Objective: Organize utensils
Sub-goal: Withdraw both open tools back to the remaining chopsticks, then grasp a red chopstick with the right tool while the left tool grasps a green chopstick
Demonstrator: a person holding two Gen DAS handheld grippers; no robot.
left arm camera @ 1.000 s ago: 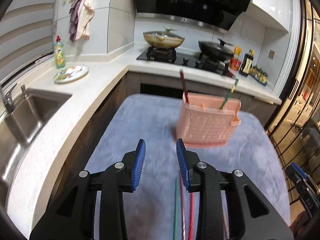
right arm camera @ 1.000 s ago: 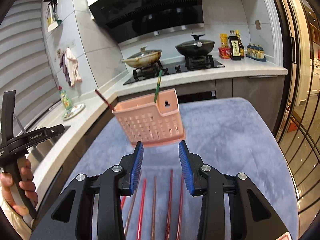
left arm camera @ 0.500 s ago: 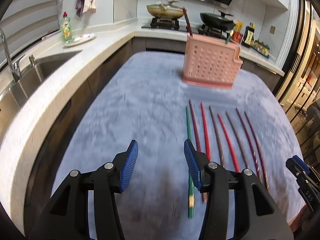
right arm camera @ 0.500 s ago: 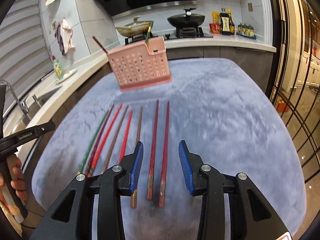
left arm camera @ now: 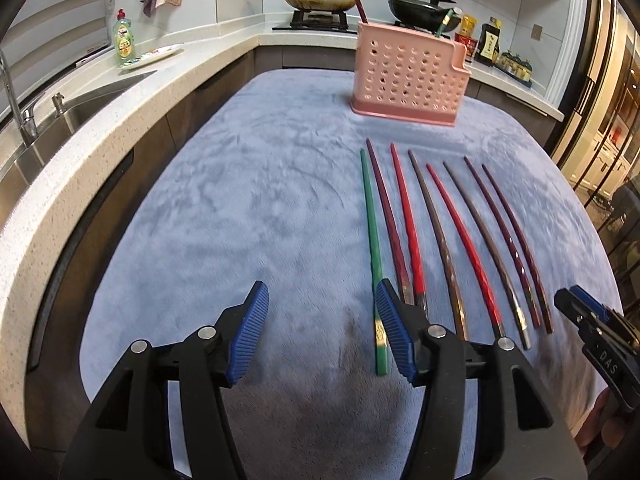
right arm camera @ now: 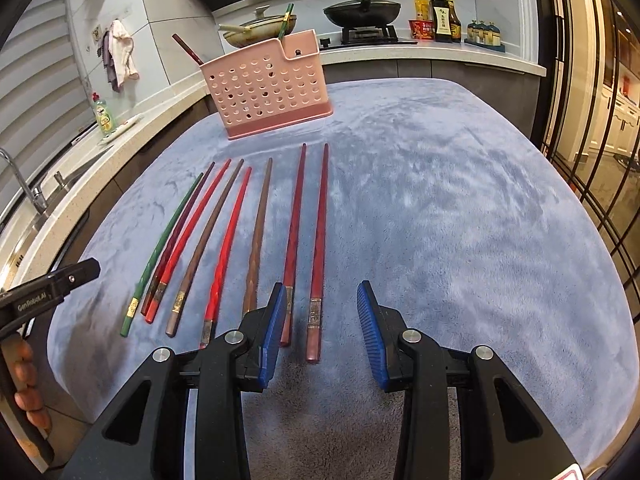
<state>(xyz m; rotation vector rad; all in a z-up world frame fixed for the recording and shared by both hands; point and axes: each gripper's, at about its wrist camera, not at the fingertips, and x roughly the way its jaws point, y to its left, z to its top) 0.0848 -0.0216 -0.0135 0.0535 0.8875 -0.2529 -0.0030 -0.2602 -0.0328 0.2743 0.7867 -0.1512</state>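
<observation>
Chopsticks (right arm camera: 316,240) (slim, tapered) lie on plush cloth (right arm camera: 440,220) before perforated holder (right arm camera: 266,88).

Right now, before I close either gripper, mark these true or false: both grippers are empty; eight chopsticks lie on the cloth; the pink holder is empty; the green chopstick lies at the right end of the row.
1. Both the left gripper and the right gripper are empty: true.
2. Eight chopsticks lie on the blue cloth: true.
3. The pink holder is empty: false, two chopsticks stand in it.
4. The green chopstick lies at the right end: false, the left end.
</observation>
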